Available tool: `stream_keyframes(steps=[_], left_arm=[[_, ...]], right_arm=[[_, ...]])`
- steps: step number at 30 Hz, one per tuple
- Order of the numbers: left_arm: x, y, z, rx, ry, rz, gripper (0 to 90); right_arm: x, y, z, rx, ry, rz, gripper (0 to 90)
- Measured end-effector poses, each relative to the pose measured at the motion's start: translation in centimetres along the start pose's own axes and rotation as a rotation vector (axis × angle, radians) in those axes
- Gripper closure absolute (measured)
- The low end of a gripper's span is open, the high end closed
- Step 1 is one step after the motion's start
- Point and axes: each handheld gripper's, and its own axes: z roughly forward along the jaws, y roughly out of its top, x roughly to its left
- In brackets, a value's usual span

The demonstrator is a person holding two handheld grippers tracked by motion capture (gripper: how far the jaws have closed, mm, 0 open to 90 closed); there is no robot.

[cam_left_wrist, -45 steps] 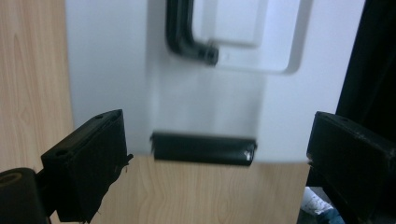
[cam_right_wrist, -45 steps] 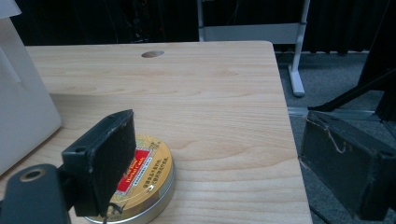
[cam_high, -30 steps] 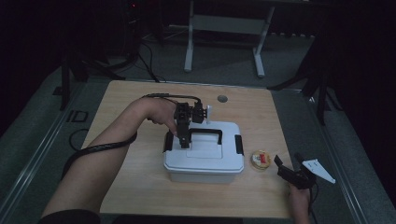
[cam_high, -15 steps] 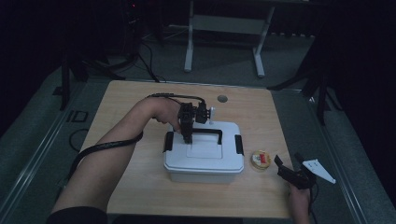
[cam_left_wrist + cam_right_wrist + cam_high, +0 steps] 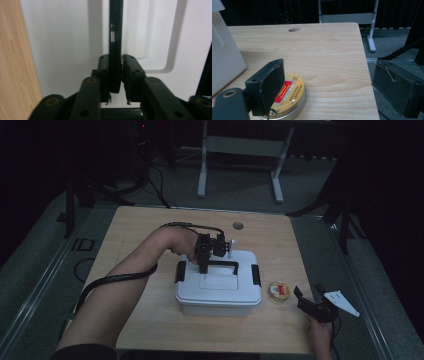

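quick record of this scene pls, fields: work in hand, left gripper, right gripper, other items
work in hand: black handle on the lid of the white box
left gripper: jaws have just been closing, now shut on the handle
right gripper: open, holds nothing, at the table's right edge
other items: round tin right of the box

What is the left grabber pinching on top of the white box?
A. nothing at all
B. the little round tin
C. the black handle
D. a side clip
C: in the left gripper view the left gripper has its jaws pressed on both sides of the black handle of the white box, having just been closing on it; the round tin sits apart on the table.
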Motion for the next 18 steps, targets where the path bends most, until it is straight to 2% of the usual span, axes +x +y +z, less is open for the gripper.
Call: stream_keyframes(steps=[3,18], left_arm=[[-0.16,0.19,0.05,0.008,0.002,0.0,82.5],[-0.11,0.02,-0.3,-0.016,0.022,-0.009,83.6]], right_arm=[[0.01,0.0,0.0,0.0,-0.001,0.0,10.5],[0.01,0.0,0.01,0.0,-0.002,-0.002,10.5]])
